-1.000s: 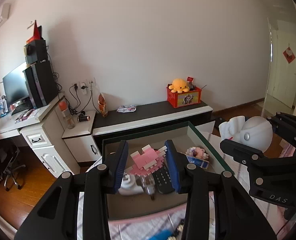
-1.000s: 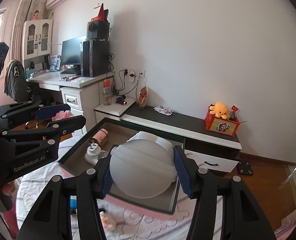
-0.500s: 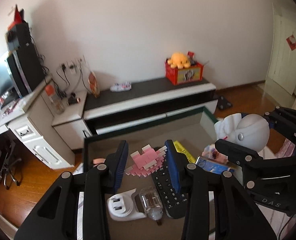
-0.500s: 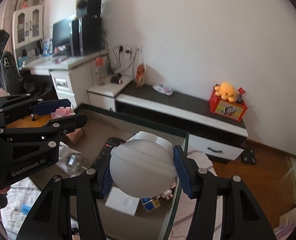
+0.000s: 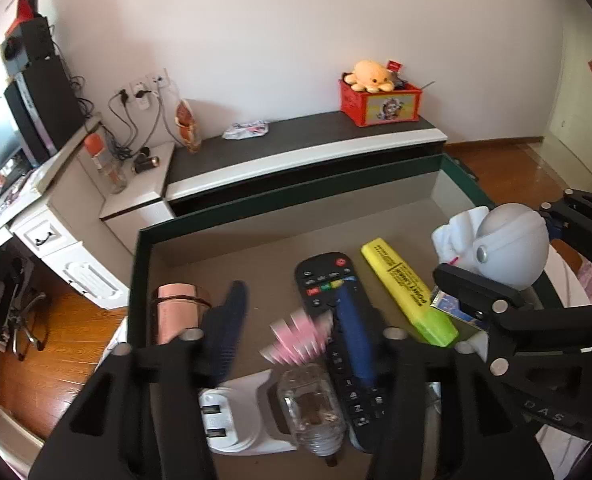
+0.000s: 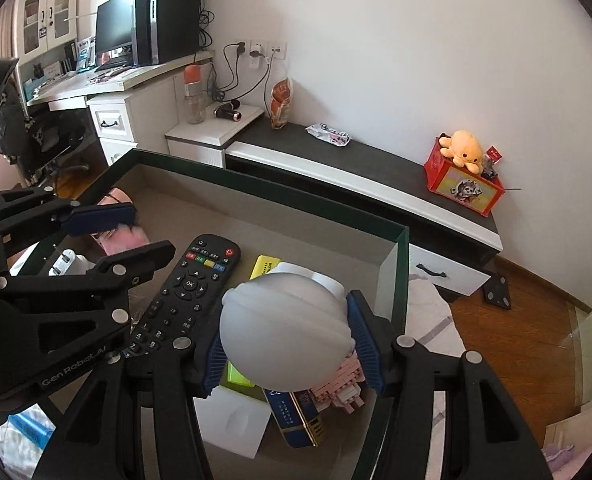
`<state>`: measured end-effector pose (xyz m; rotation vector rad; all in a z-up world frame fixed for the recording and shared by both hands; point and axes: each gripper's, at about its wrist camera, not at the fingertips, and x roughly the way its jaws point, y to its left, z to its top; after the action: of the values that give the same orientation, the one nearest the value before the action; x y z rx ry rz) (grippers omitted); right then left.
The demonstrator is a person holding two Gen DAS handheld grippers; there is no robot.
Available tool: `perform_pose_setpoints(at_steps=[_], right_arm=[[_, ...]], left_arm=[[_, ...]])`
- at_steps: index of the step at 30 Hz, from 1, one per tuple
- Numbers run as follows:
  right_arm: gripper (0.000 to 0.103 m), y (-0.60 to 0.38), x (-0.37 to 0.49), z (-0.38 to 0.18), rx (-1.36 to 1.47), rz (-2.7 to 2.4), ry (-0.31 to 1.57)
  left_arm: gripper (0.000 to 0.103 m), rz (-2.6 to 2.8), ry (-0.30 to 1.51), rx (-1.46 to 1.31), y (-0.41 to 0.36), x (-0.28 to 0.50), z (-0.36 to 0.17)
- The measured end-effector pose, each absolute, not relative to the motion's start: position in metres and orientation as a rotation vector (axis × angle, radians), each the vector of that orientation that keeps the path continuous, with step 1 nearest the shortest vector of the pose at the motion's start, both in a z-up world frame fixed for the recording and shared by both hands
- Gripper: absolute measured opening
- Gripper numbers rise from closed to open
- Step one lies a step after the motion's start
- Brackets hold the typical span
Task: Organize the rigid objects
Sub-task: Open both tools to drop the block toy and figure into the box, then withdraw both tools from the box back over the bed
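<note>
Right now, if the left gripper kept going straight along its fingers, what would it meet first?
Most likely the black remote on the floor of the green box. The left gripper, fingers apart, has the pink block piece between them and points down into the box. Depth is unclear; the clear bottle lies close too.

Bare grey floor fills the far half of the dark green open box (image 5: 292,196); nearer, a black remote control (image 5: 338,320), yellow highlighter marker (image 5: 410,292), pink cylindrical tin (image 5: 176,312) and white plug adapter (image 5: 236,420) crowd the floor; the box's walls enclose all sides.
</note>
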<state>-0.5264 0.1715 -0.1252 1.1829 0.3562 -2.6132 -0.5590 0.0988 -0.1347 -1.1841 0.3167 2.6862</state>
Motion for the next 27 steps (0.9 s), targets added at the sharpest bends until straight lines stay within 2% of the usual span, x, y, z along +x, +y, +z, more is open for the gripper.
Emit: perform_pose_setpoints(at_steps=[1,8,10,11,13,16,20,27], right_arm=[[0.056,0.172,-0.527,-0.125,1.185,-2.614,0.356],[0.056,0.170,-0.526,-0.123,1.166,-2.649,0.367],[0.058,0.170,-0.524,-0.122,1.160,-2.655,0.360],[0.060,0.170,-0.523,-0.121,1.157,-2.657,0.357],[0.070,0.172,-0.518,-0.119,1.132,-2.682,0.353],[0.078,0.175,-0.510,-0.113,1.108,-2.699,0.334],[0.080,0.179,-0.490,-0.097,1.049,-2.737,0.314],[0.089,0.182,-0.429,-0.053,0.877,-2.810,0.269]], left_arm=[[0.070,2.715,0.328,-1.173,0.098,-0.558,-0.134],[0.085,2.768,0.299,-1.163,0.080,-0.554,-0.126],[0.093,2.777,0.292,-1.150,0.075,-0.550,-0.122],[0.094,2.787,0.291,-1.143,0.073,-0.547,-0.119],[0.099,2.808,0.279,-1.122,0.069,-0.542,-0.114],[0.102,2.838,0.263,-1.072,0.062,-0.530,-0.103],[0.103,2.876,0.232,-0.989,0.052,-0.504,-0.083],[0.103,2.934,0.192,-0.836,0.037,-0.439,-0.049]])
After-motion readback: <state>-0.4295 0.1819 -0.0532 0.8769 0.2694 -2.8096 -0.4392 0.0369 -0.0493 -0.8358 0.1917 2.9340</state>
